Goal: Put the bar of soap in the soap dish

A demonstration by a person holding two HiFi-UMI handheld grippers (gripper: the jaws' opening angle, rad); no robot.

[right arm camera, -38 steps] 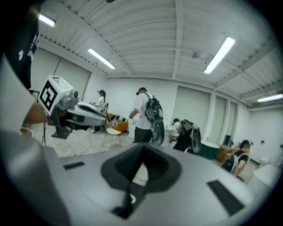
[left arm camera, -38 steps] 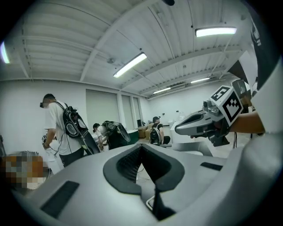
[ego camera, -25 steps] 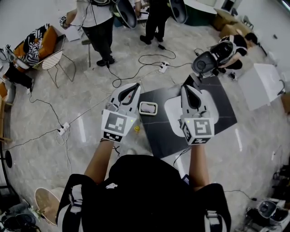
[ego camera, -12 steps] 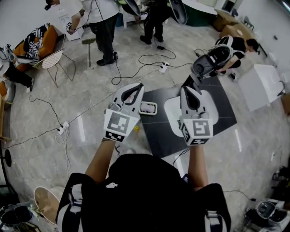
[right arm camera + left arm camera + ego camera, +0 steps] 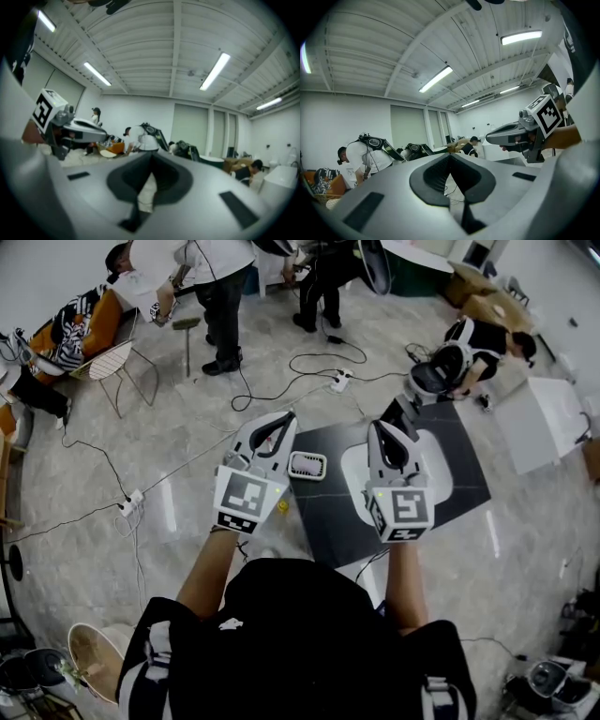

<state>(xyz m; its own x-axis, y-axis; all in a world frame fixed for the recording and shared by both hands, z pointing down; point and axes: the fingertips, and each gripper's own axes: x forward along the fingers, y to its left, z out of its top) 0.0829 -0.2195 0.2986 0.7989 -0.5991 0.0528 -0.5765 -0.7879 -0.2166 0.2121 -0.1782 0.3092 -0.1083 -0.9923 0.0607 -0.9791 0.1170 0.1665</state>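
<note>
A white soap dish (image 5: 307,465) with a grid top lies on the black table (image 5: 328,521), between my two grippers. No bar of soap shows plainly; a small yellow thing (image 5: 282,507) sits by the table's left edge. My left gripper (image 5: 278,424) hovers level, left of the dish, jaws shut and empty (image 5: 450,157). The right gripper (image 5: 386,427) hovers level over a white round plate (image 5: 436,474), also shut on nothing (image 5: 151,159). Each gripper shows in the other's view: the right gripper (image 5: 487,138) and the left gripper (image 5: 105,136).
Cables and a power strip (image 5: 337,381) trail over the marble floor beyond the table. Several people stand or crouch at the back, one (image 5: 487,338) near the table's far right corner. A chair (image 5: 112,362) stands far left, a white board (image 5: 553,418) at right.
The right gripper has drifted slightly to the left. The left gripper has barely moved. People in the background have shifted.
</note>
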